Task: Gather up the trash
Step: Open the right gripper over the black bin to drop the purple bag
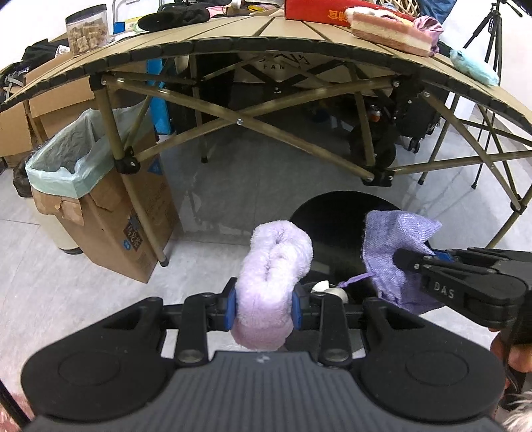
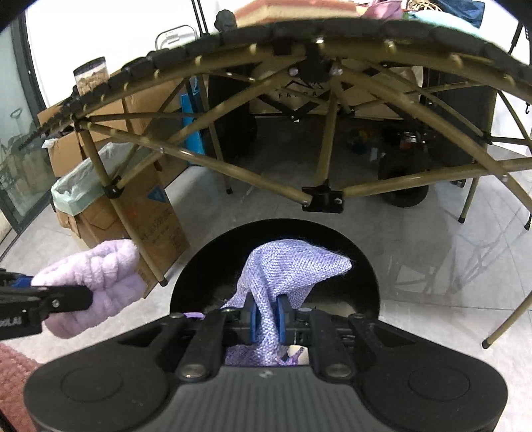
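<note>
My left gripper (image 1: 264, 309) is shut on a fluffy lilac cloth roll (image 1: 276, 262), squeezed between its blue pads above the floor. Just to its right, my right gripper (image 1: 402, 259) pinches a purple woven cloth (image 1: 395, 229). In the right wrist view, the right gripper (image 2: 267, 319) holds that woven cloth (image 2: 292, 266) over the mouth of a round black bin (image 2: 212, 266). The left gripper (image 2: 86, 295) and the fluffy roll (image 2: 99, 269) are at the left, beside the bin. The bin (image 1: 332, 226) holds something small and white (image 1: 327, 290).
A cardboard box lined with a pale green bag (image 1: 66, 159) stands at the left against a leg of the tan folding table (image 1: 232, 43). The table's crossed struts hang just ahead. A jar (image 1: 88, 31), cloths and a red box lie on top. A tripod (image 1: 492, 33) stands at the far right.
</note>
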`<state>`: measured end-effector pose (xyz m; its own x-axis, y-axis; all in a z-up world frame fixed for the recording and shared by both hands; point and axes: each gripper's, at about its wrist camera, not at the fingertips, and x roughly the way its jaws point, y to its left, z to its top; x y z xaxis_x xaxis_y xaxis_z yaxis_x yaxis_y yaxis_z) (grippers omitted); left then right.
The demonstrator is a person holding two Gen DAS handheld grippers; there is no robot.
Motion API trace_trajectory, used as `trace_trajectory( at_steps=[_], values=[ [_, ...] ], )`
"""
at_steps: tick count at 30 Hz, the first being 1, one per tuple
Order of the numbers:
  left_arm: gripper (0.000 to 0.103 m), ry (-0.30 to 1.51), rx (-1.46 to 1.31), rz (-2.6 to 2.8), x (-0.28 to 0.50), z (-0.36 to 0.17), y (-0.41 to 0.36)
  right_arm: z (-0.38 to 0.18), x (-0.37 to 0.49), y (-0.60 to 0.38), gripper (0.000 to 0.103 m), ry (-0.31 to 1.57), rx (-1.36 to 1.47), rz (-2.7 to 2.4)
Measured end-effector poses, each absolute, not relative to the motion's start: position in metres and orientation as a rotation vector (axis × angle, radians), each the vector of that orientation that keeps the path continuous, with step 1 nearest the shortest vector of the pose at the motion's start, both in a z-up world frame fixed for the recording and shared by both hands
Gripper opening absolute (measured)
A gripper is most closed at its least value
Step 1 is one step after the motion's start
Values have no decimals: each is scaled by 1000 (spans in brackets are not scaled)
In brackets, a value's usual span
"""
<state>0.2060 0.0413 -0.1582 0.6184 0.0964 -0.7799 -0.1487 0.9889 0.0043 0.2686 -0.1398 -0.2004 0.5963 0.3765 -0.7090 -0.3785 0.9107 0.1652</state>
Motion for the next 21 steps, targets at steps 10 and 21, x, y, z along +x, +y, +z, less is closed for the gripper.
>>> trace_trajectory(
  at_steps=[10, 21],
  values=[
    [31, 883, -50, 181, 208, -159, 50, -208, 276, -130, 95, 831, -83, 405],
    [31, 858, -23, 168, 205, -155, 43, -201, 275, -146, 103, 877, -68, 341]
  ],
)
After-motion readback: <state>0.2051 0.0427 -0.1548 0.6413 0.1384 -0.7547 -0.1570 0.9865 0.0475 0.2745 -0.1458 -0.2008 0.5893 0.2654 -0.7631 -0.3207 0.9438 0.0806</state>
